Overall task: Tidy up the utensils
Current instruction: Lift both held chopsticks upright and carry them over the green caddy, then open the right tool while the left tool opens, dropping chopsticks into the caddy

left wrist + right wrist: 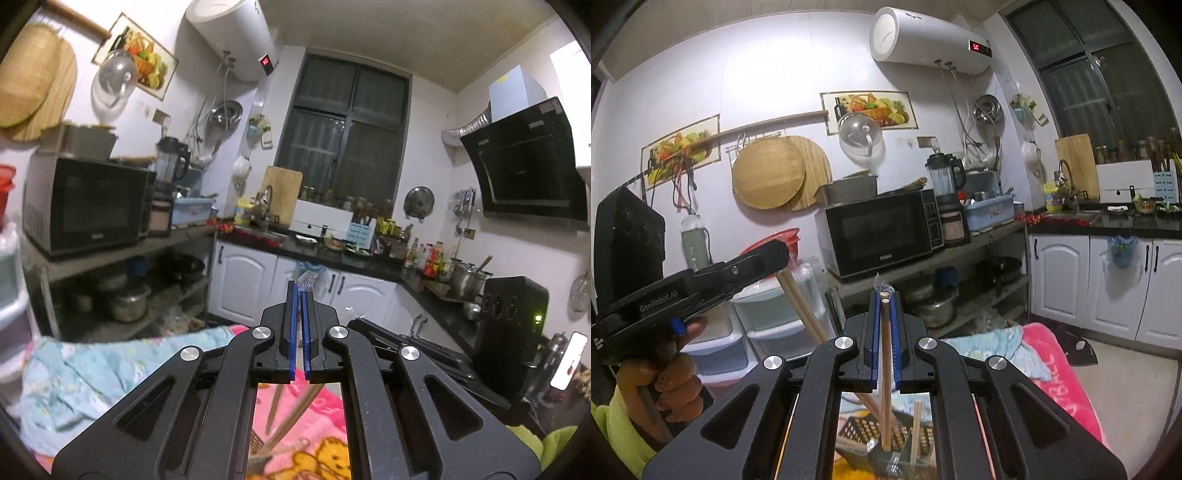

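My right gripper (884,301) is shut on wooden chopsticks (885,350) that stand upright between its blue pads, with their lower ends hanging over a black grid utensil basket (864,435). Another chopstick (916,424) stands in that basket. In the right wrist view my left gripper (785,254) is raised at the left, shut on a pair of chopsticks (801,310) that slant down from its tip. In its own view the left gripper (301,295) has its pads together, and the chopsticks (275,410) show below it.
A pink bear-print blanket (325,454) and a light blue cloth (92,369) lie below. Ahead, a shelf carries a microwave (882,232), with pots underneath. Plastic drawers (768,325) stand at the left, white cabinets (1108,288) at the right. A person's hand (665,365) holds the left gripper.
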### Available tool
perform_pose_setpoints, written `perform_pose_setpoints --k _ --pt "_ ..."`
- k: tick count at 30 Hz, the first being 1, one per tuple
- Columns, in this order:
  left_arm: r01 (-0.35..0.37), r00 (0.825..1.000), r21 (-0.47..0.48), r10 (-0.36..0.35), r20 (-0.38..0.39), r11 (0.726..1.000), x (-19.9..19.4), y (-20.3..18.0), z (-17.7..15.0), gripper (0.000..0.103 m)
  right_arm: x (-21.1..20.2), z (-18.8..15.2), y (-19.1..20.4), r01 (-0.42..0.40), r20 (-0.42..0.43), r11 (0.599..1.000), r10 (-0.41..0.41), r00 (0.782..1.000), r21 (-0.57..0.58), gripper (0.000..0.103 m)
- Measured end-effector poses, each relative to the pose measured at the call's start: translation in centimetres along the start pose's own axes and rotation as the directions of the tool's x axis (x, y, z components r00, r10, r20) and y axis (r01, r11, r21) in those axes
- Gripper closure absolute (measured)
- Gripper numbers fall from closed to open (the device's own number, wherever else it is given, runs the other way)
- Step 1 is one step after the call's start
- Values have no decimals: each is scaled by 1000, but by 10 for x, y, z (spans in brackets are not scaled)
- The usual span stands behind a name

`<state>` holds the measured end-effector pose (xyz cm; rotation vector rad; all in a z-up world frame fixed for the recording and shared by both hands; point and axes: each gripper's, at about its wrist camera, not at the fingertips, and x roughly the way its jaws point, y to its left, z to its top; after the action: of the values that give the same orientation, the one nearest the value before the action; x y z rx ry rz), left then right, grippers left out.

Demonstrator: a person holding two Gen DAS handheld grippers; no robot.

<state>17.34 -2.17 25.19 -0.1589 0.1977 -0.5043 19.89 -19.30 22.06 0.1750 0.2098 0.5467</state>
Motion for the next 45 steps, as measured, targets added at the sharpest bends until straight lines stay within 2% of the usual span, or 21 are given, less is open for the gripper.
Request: perform_pose_setpoints --k 8,13,18,31,40,42,44,45 --pt "-60 998 11 60 -6 998 14 17 1 102 22 4 0 -2 -11 1000 2 1000 -9 98" --pt "-100 995 15 101 -16 995 22 32 -7 102 36 1 -2 34 -31 999 -35 999 -40 98" --pt "-127 991 2 126 -52 992 32 46 -23 102 55 -15 -9 85 -54 994 -89 995 -66 98" --pt "-172 975 -10 169 -146 985 49 71 -72 102 68 -58 -20 91 -81 995 -93 992 -37 98" --pt "-175 969 -49 163 -188 983 53 84 -97 102 80 -80 -24 97 -122 995 -98 988 -14 97" --pt "-173 968 -60 159 -197 983 53 87 -100 102 86 -84 -25 88 -156 996 -87 984 -2 93" --pt "-170 966 -75 152 -207 983 51 90 -104 99 89 -89 -26 99 -183 995 -98 978 -2 64" --pt "-170 967 -80 151 -207 982 50 90 -105 92 87 -93 -27 111 -187 994 -108 976 2 62"
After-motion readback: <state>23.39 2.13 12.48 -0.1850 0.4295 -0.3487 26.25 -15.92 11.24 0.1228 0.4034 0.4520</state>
